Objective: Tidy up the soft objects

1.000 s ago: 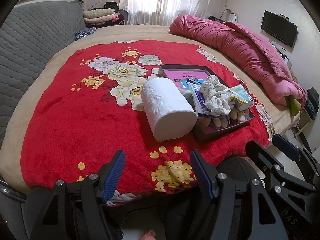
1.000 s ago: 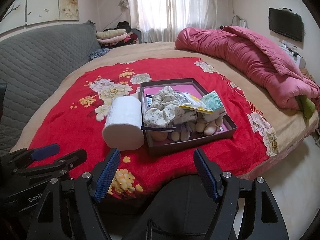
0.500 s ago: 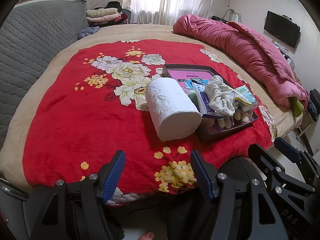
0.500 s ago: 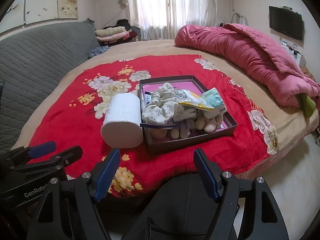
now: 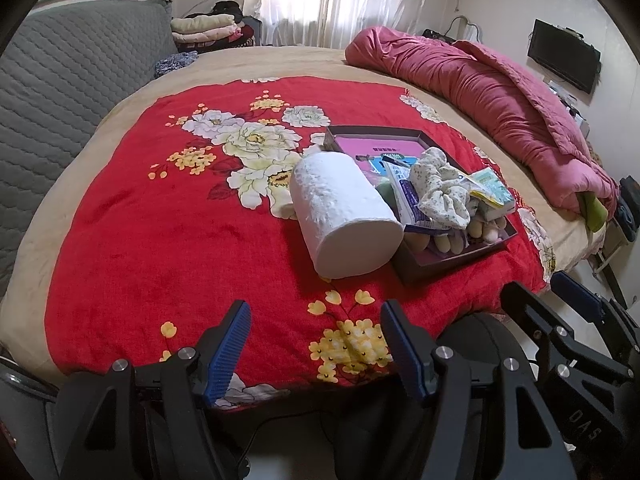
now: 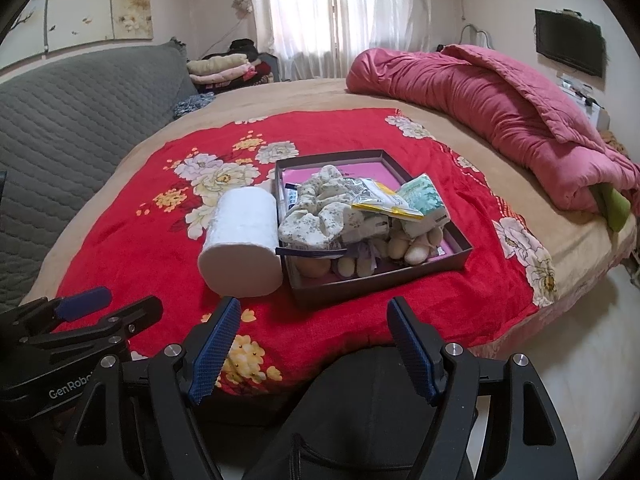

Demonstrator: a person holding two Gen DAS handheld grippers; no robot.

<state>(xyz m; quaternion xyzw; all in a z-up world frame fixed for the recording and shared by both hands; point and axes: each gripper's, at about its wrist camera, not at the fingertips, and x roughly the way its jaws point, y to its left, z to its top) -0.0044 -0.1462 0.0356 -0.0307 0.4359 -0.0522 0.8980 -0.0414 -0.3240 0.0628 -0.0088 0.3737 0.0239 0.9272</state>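
Claws first: left claw (image 5: 315, 344) and right claw (image 6: 311, 340) both spread wide, nothing between the blue pads, both hanging off the near edge of the bed, well short of the goods.

Targets: white paper roll (image 5: 344, 214) lies on its side on the red floral blanket (image 5: 160, 216), flat end facing the cameras, touching the left wall of the dark box (image 6: 384, 280). Box is piled: floral scrunchie (image 6: 316, 210) on top, yellow sachet (image 6: 384, 198) and green tissue pack (image 6: 424, 198) beside it, pale plush bits (image 6: 412, 248) along the near wall.

Judgement: the roll looks like the only loose piece, so it's the likely next pick. Nothing started yet.

How to do it well:
- Left claw sits closer in line with the roll; use it.
- Grip across the round body, not the flat ends. Looks wide for the opening, so go in fully spread and squeeze lightly; it will dent.
- Come from the open left side. The box wall blocks the right pad, so nudge the roll clear first.
- Box is crowded; use the right claw to steady the pile or make room before dropping the roll in.
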